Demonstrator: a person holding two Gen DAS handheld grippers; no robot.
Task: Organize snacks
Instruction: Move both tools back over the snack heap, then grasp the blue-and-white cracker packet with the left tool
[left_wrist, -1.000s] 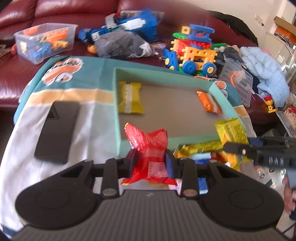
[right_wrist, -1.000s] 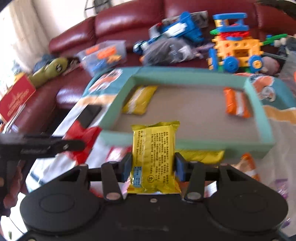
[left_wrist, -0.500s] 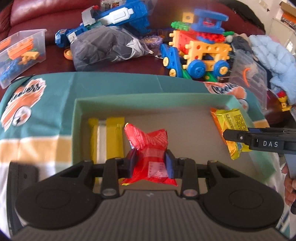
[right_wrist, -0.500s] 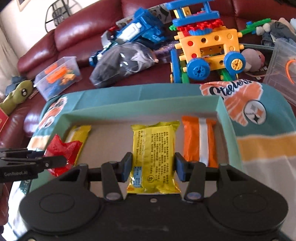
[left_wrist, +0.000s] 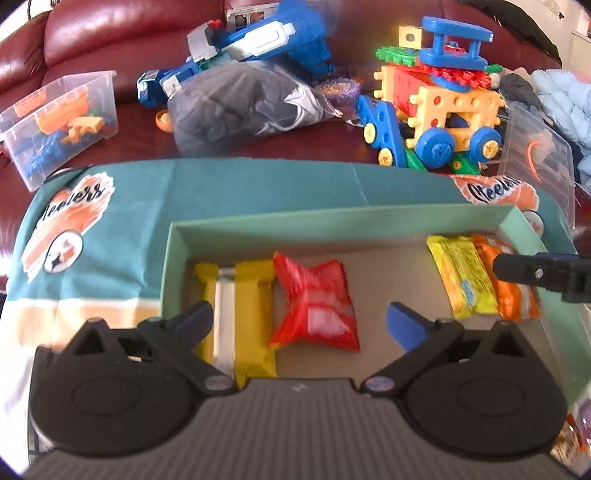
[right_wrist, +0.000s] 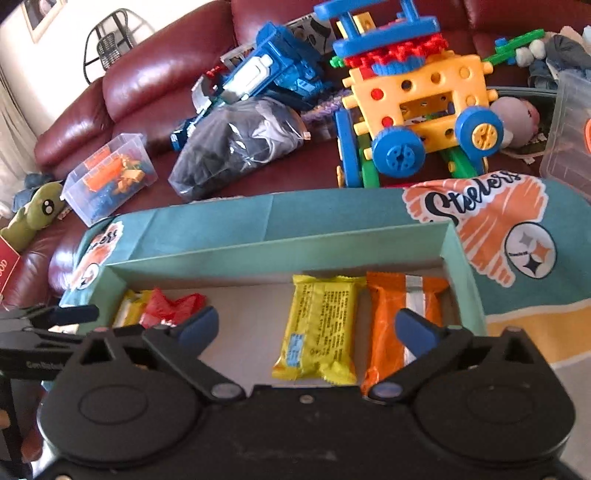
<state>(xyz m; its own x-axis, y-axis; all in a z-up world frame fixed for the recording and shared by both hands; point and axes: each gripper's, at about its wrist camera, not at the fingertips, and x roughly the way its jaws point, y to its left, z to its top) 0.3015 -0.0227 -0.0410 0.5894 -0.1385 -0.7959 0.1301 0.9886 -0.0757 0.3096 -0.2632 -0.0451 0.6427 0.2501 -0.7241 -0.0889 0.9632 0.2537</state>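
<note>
A shallow teal box (left_wrist: 332, 221) (right_wrist: 280, 254) holds several snacks. In the left wrist view a red packet (left_wrist: 314, 302) lies beside a yellow packet with a silver stripe (left_wrist: 240, 306), just ahead of my open, empty left gripper (left_wrist: 299, 319). At the box's right end a yellow bar (left_wrist: 461, 280) lies beside an orange packet (left_wrist: 513, 295). In the right wrist view my right gripper (right_wrist: 306, 326) is open and empty over the yellow bar (right_wrist: 321, 325), with the orange packet (right_wrist: 399, 314) next to it. The red packet (right_wrist: 170, 304) shows at the left.
The box sits on a teal Steelers cloth (left_wrist: 110, 236) over a table. Behind it on the red sofa (right_wrist: 147, 85) lie a block toy car (left_wrist: 436, 110), a blue toy (left_wrist: 258, 48), a dark plastic bag (left_wrist: 240, 103) and a clear bin of toys (left_wrist: 59, 118).
Both grippers opened and let go. The red packet now lies in the box beside the yellow striped packet. The yellow bar lies beside the orange packet.
</note>
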